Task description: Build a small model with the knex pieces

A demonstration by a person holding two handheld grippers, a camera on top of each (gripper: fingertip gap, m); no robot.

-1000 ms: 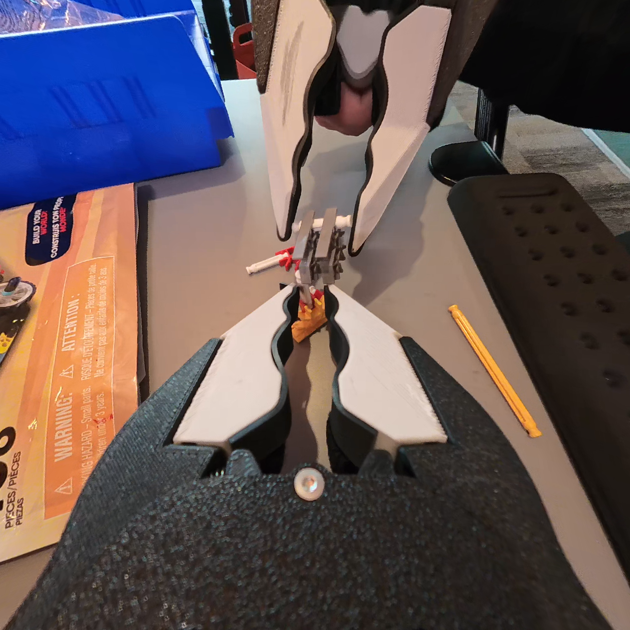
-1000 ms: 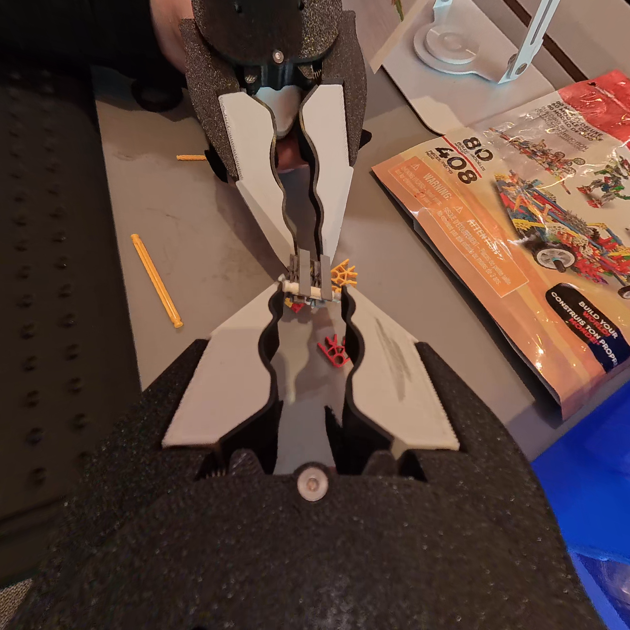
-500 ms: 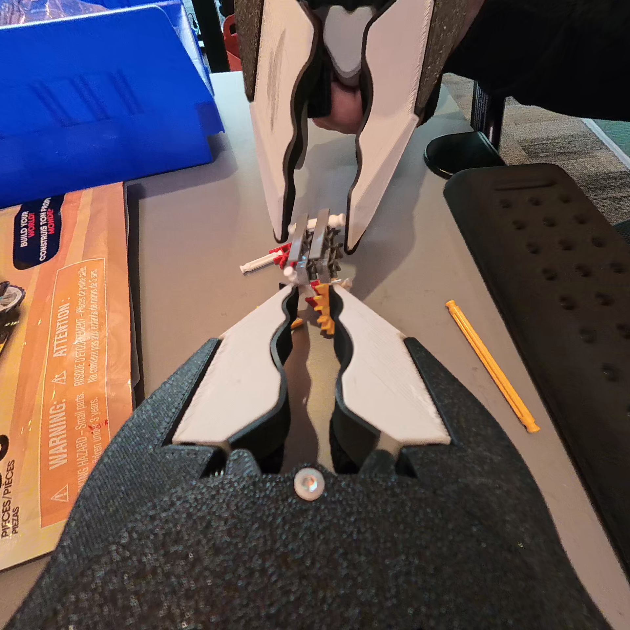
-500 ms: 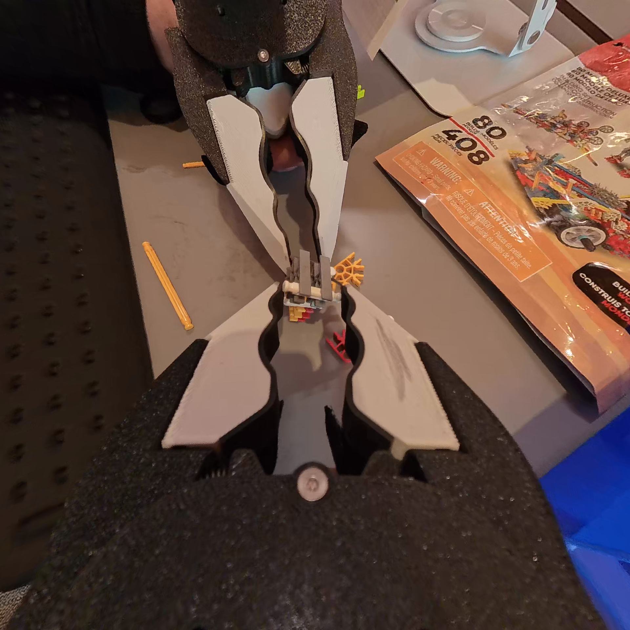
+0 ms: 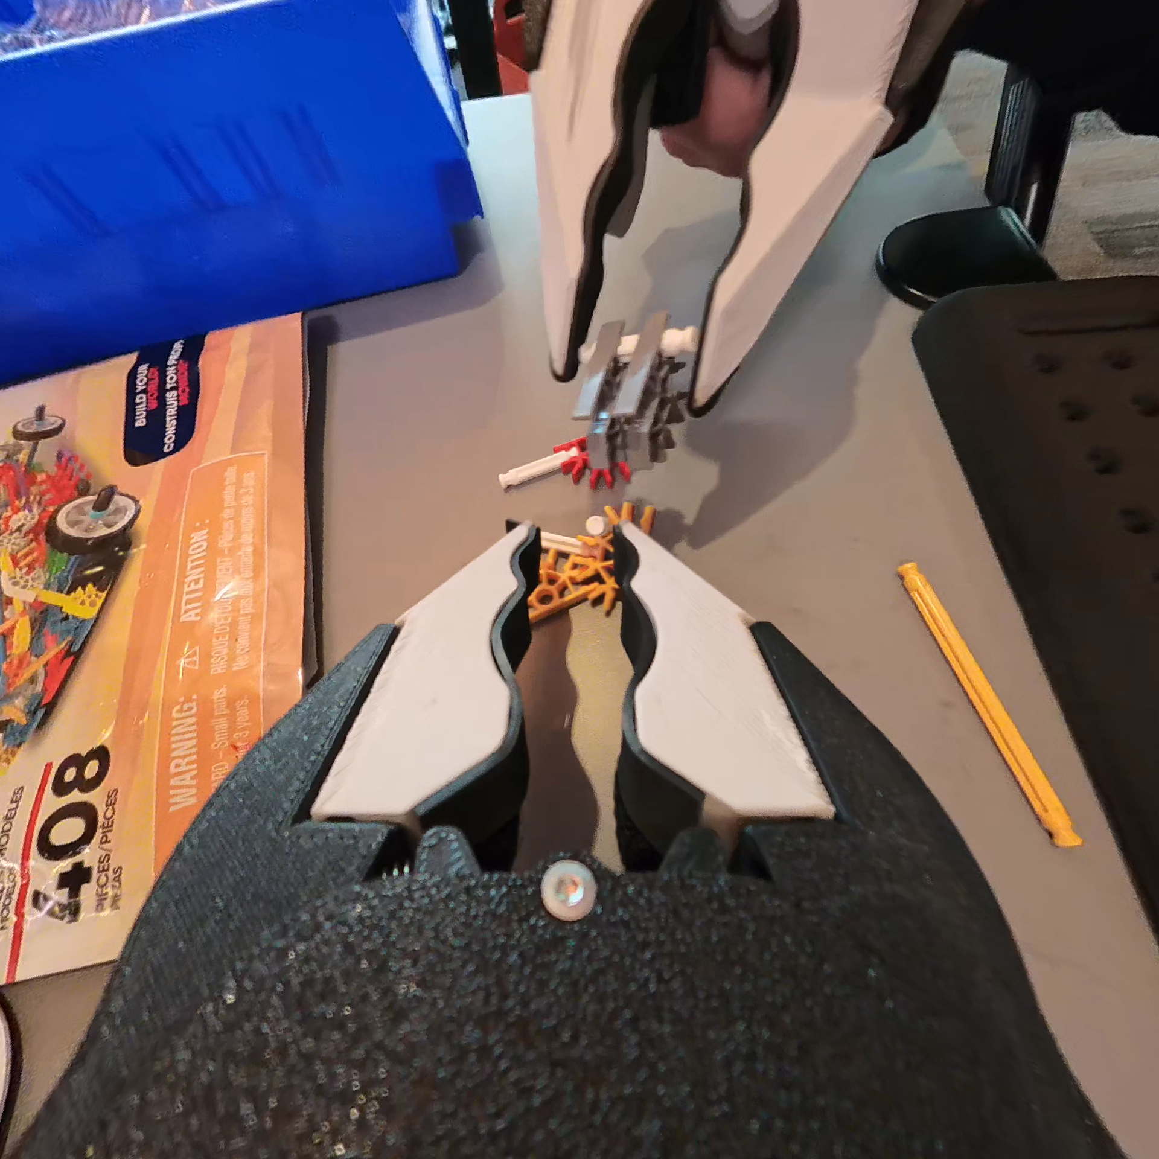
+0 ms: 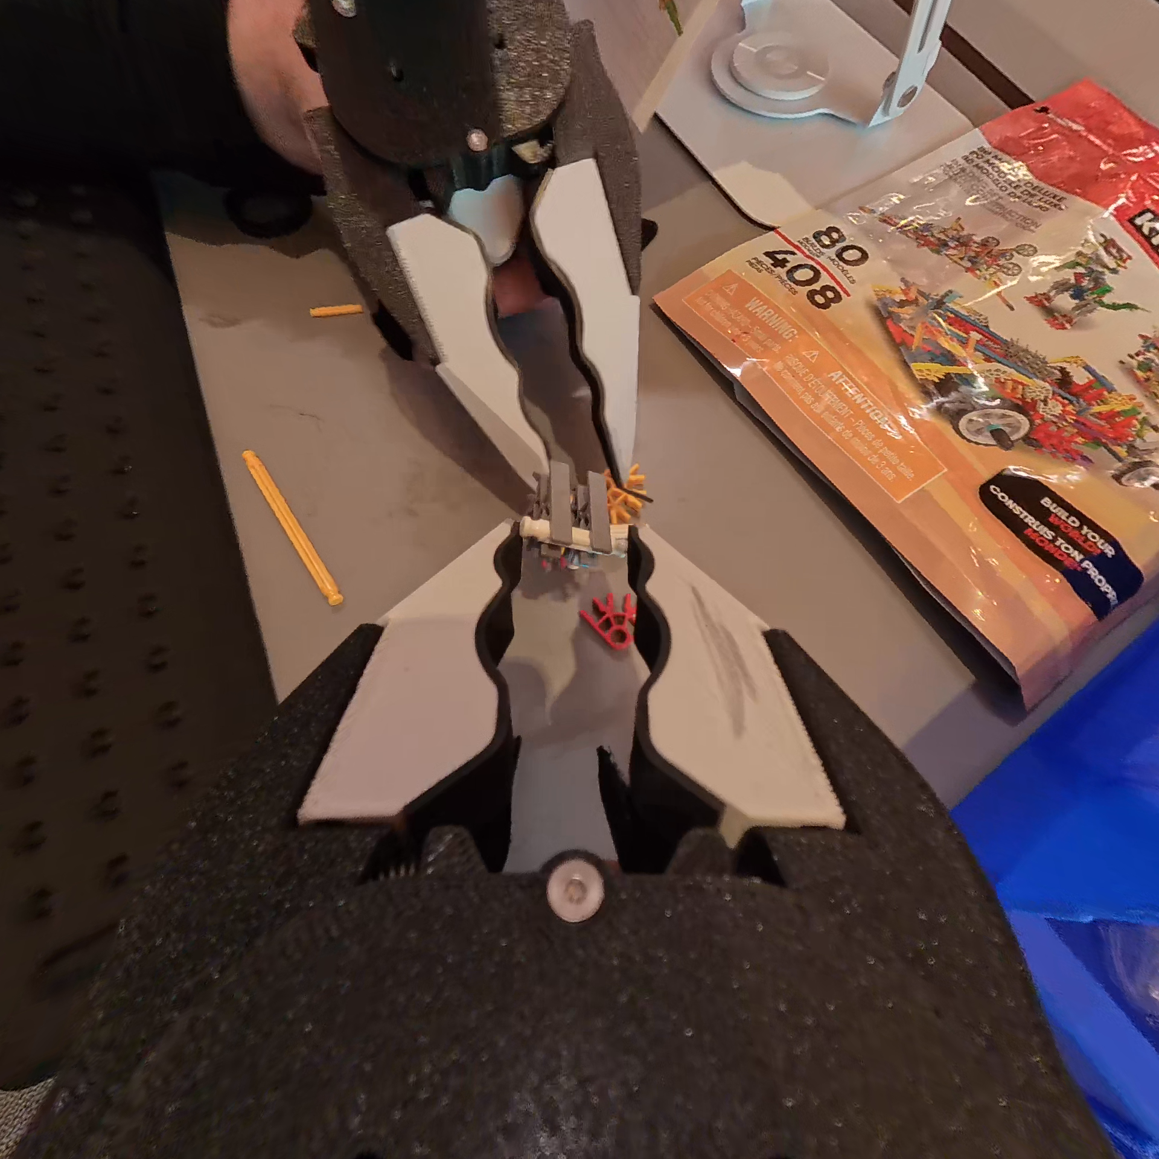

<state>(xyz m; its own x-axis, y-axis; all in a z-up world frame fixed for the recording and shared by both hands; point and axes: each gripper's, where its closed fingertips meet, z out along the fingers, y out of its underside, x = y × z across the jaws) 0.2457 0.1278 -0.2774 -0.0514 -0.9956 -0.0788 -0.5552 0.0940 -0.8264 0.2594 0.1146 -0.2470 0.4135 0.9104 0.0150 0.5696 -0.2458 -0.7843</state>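
My left gripper (image 5: 574, 533) is shut on an orange connector (image 5: 571, 577) with a short white rod, low over the grey table (image 5: 407, 439). My right gripper (image 6: 574, 533) is shut on a small grey toy assembly (image 6: 574, 508), pinching the ends of its white rod. The right gripper comes down from the top of the left wrist view (image 5: 633, 382) with the assembly (image 5: 621, 401) between its tips. The orange connector (image 6: 624, 495) sits apart from the assembly, just behind it. A red connector (image 6: 611, 621) lies on the table under the assembly, with a white rod (image 5: 533, 469) in it.
A long yellow rod (image 5: 984, 702) lies beside a black perforated mat (image 5: 1066, 502). A printed toy bag (image 5: 157, 627) and a blue bin (image 5: 219, 157) are on the other side. A short yellow rod (image 6: 335, 310) and a white stand base (image 6: 777, 69) lie farther off. There is about 4 cm between the tips of the two grippers.
The orange connector, earlier up against the grey assembly, has come away from it. My left gripper has drawn back with it. My right gripper still holds the assembly.
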